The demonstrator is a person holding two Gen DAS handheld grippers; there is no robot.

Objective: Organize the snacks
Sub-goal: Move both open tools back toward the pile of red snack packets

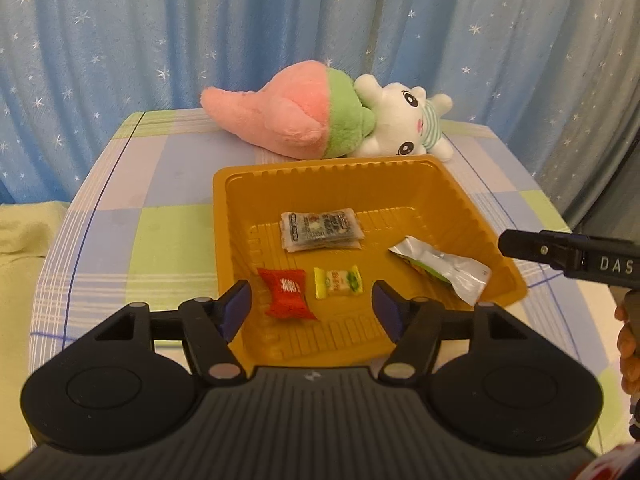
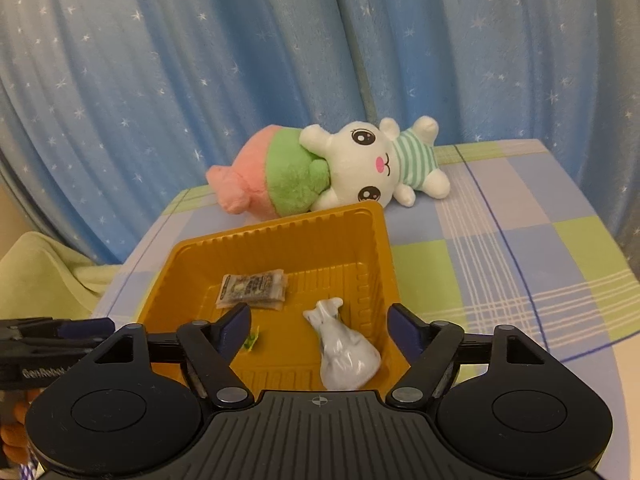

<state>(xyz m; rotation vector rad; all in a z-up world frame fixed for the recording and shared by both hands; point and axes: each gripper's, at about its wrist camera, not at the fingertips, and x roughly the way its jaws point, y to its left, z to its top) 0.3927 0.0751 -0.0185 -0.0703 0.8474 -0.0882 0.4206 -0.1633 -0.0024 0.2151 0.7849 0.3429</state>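
Warm, even indoor light; soft shadows, slight blur, fisheye-bent dark corners.

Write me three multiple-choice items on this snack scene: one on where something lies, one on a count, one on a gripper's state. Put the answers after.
1. Where does the red packet lie?
A. in the orange tray
B. on the checked cloth
C. on the plush rabbit

2. How many snack packets are in the tray?
A. two
B. four
C. six

3. How do the jaws of the left gripper stand?
A. shut on the yellow candy
B. shut on nothing
C. open, holding nothing

Answers: 1 A, it rests on the tray floor. 2 B, the left wrist view shows red, yellow, grey and silver packets. 3 C, a wide gap shows between the jaws.
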